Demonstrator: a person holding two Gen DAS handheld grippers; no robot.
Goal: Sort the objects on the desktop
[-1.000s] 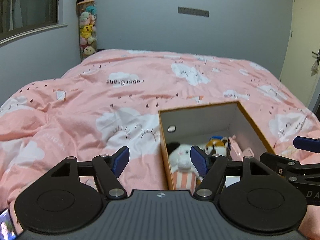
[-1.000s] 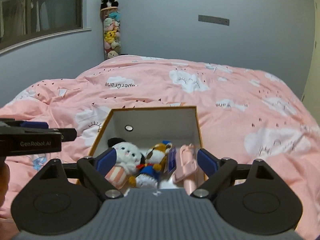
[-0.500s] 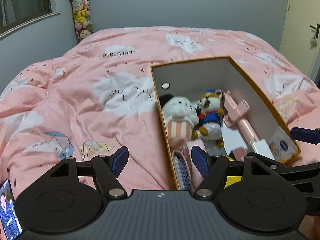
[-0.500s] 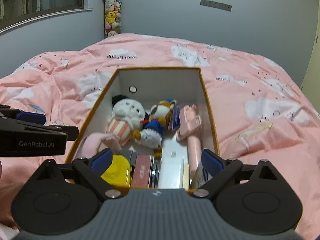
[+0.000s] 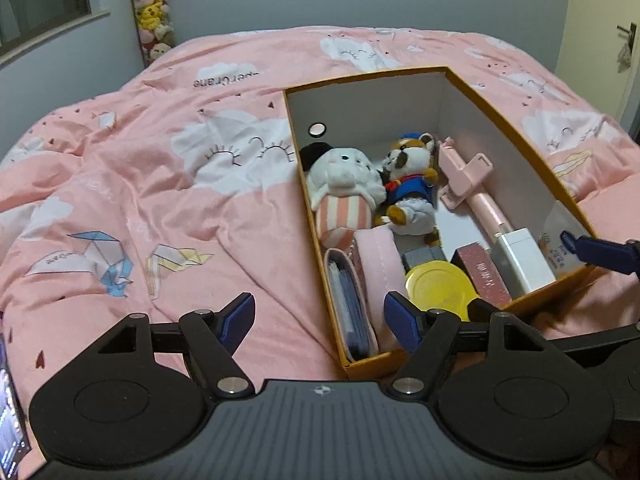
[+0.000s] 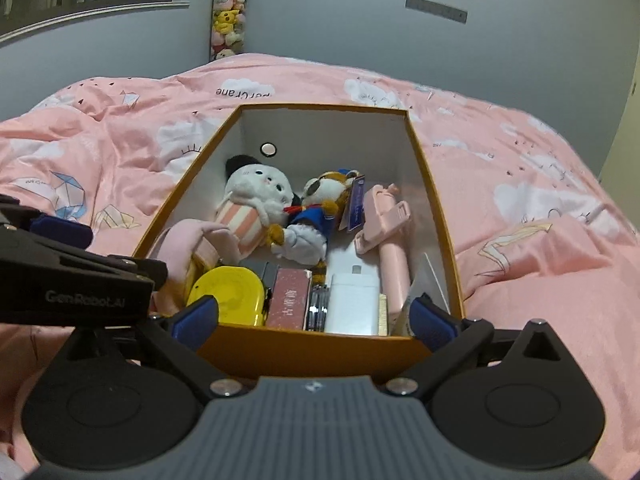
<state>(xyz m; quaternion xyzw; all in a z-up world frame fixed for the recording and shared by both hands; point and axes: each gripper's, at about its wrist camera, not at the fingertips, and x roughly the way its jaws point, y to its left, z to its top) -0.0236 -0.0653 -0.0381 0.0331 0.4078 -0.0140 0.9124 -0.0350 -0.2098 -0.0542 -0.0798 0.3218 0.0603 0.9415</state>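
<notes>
Pink cloud-print bedding (image 5: 168, 184) spread across the whole bed, under a grey wall and beside a tall tube of small plush toys (image 6: 227, 8) in the corner. Lay on that bedding: an open orange box (image 6: 308, 350) with white inner walls, taken as landmark. Packed inside the box, toward its far end, a white plush in a striped outfit (image 5: 344, 188) touching a tiger plush in blue (image 5: 412, 184); along the box's right wall, a pink selfie stick (image 6: 386, 236). Crowded at the box's near end: a yellow round case (image 6: 228, 292), a dark red carton (image 6: 289, 298), a white charger block (image 6: 352, 300), a pink pouch (image 5: 376, 272) and a clear sleeve of cards (image 5: 352, 308). Hovered at the box's near left corner, left gripper (image 5: 320, 318), fingers still spreading, released, one finger over the bedding and one over the box's near end, pressing on nothing. Hovered at the box's near wall, right gripper (image 6: 312, 318), fingers likewise widening, released, straddling that wall's width without pinching it. Glowed at the left view's lower left edge, away from the box: a phone screen (image 5: 10, 428).
</notes>
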